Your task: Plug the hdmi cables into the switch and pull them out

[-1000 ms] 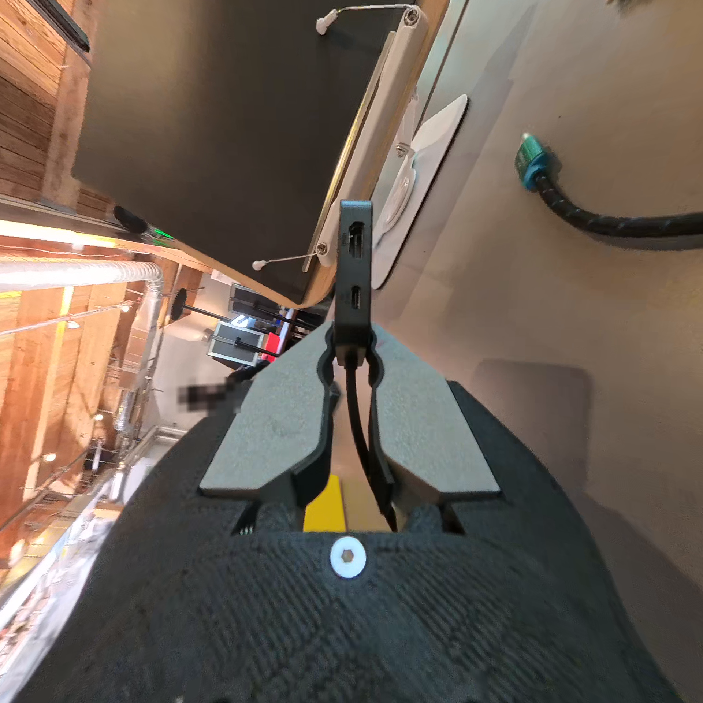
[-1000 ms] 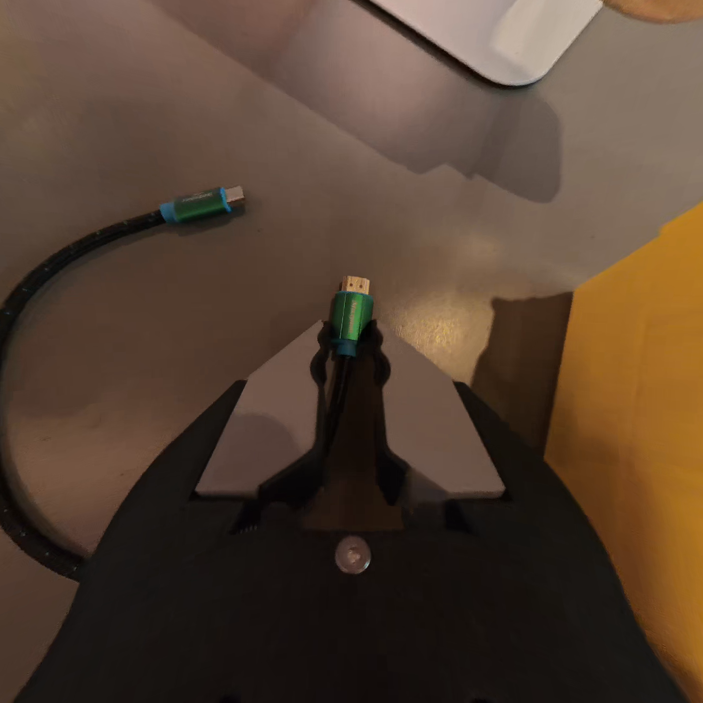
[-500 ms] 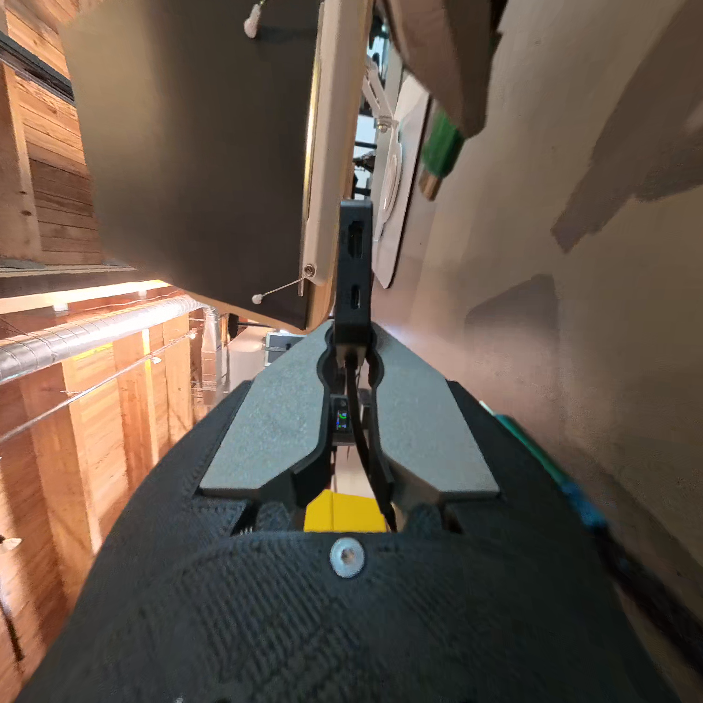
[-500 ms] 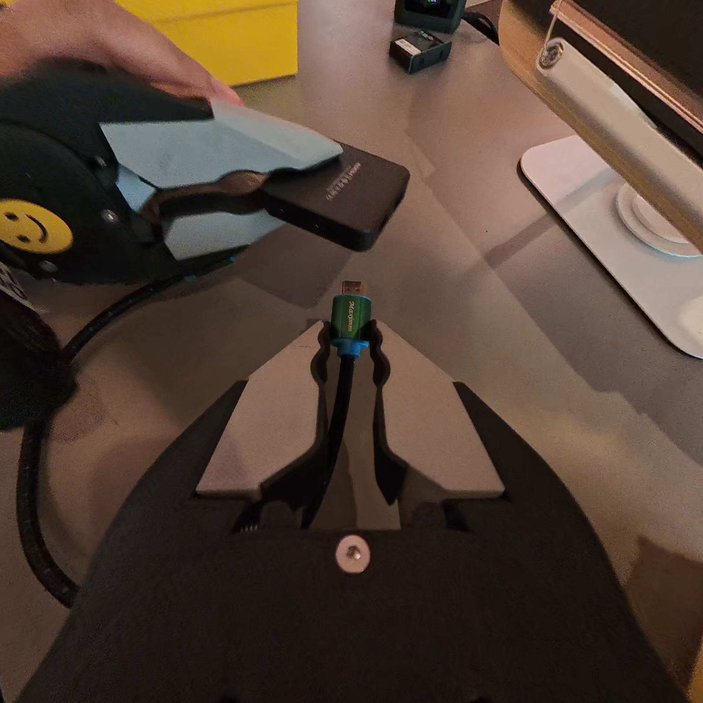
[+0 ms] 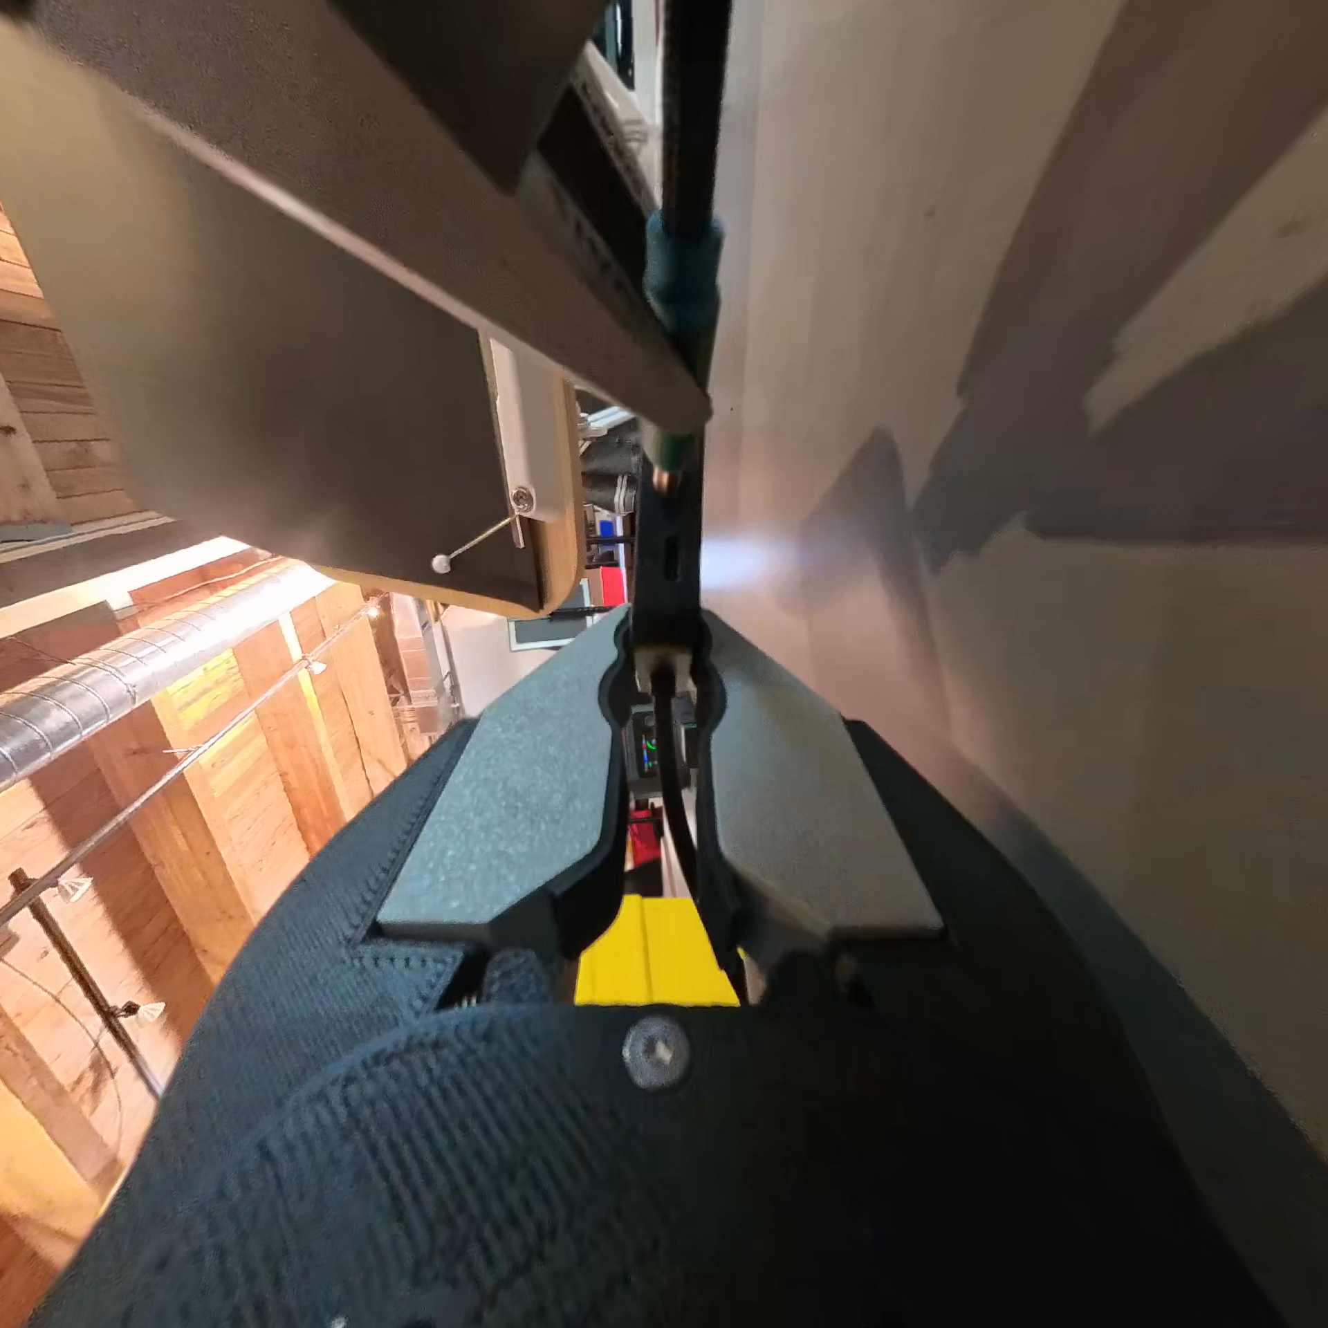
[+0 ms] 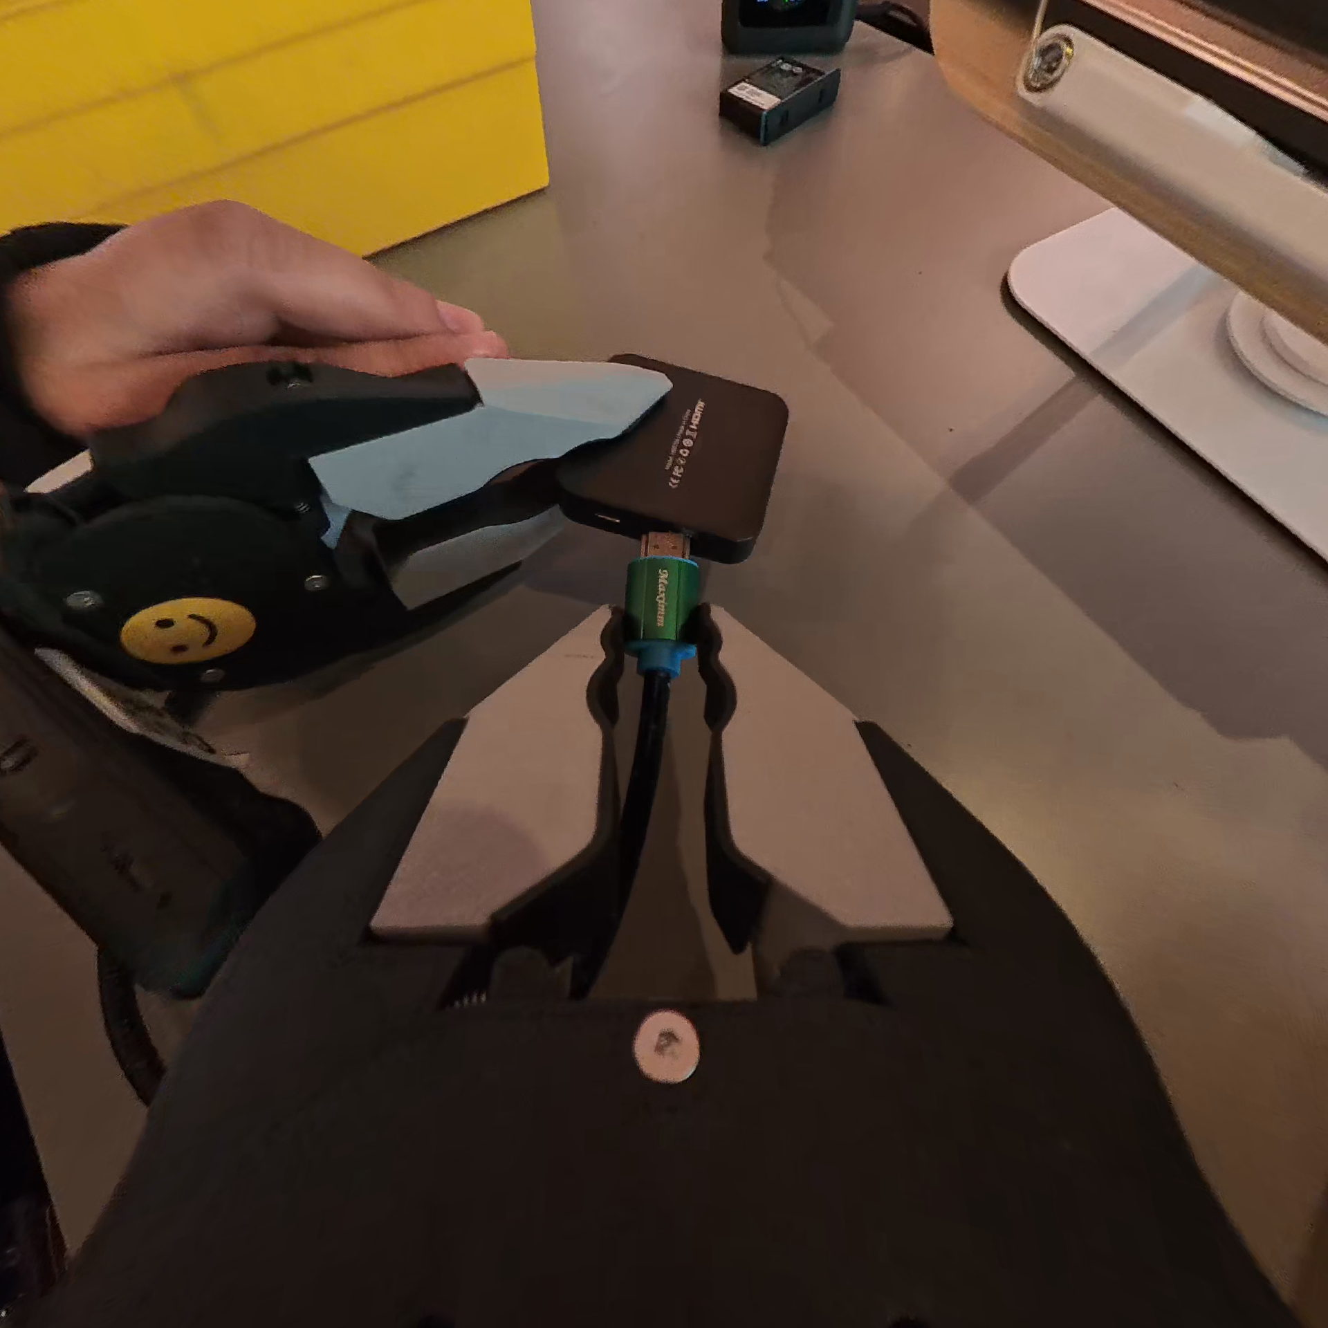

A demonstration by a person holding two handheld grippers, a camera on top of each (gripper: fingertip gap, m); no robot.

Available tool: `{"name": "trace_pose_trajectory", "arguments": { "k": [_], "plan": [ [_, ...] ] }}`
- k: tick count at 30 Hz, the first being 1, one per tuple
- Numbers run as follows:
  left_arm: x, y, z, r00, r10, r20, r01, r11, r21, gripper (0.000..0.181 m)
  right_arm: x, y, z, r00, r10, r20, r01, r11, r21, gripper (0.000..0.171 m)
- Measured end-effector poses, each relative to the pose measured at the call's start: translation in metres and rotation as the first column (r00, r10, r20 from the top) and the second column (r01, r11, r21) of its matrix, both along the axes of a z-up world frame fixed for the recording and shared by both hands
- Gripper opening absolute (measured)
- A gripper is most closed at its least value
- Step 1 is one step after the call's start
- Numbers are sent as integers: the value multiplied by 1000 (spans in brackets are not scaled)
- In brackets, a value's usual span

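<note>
Spreading under everything, grey table (image 6: 898,575), bare between a yellow box (image 6: 287,108) at the far left and a white monitor base (image 6: 1150,338) at the far right, with a monitor's lower edge (image 6: 1186,165) overhanging that base. Reaching in from the left, a hand (image 6: 215,309) on the left gripper (image 6: 575,467), jaws narrow and clamped on one end of the black switch (image 6: 690,460), held flat and clear of the table. Pointing up from below, right gripper (image 6: 660,632), jaws pinched narrow round the green plug (image 6: 660,600) of a black cable (image 6: 647,754) trailing back between the fingers. Metal tip of plug touching the switch's near edge at a port, only partly in. Seen edge-on in the left wrist view, switch (image 5: 665,568) gripped by the left gripper (image 5: 661,647), plug (image 5: 675,460) meeting its far end. Lying farther back on the table, a small black box (image 6: 780,97), just before a dark device (image 6: 787,25).
</note>
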State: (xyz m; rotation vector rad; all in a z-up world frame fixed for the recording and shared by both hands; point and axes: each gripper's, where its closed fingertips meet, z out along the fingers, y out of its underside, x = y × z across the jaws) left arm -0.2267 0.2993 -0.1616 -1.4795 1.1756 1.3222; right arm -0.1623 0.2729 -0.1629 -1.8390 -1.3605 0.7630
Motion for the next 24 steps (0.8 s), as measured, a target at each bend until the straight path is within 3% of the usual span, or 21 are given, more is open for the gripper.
{"name": "trace_pose_trajectory", "arguments": {
  "k": [11,24],
  "plan": [
    [7,-4,-2,1000,-26,-7,25,1000,-19,11,2,6,-7,998,-55,29,57,997,-45,18],
    [37,-16,-4,971,-238,-33,237,971,-26,11,19,5,-15,992,78,104,-74,997,-37,18]
  ]
}}
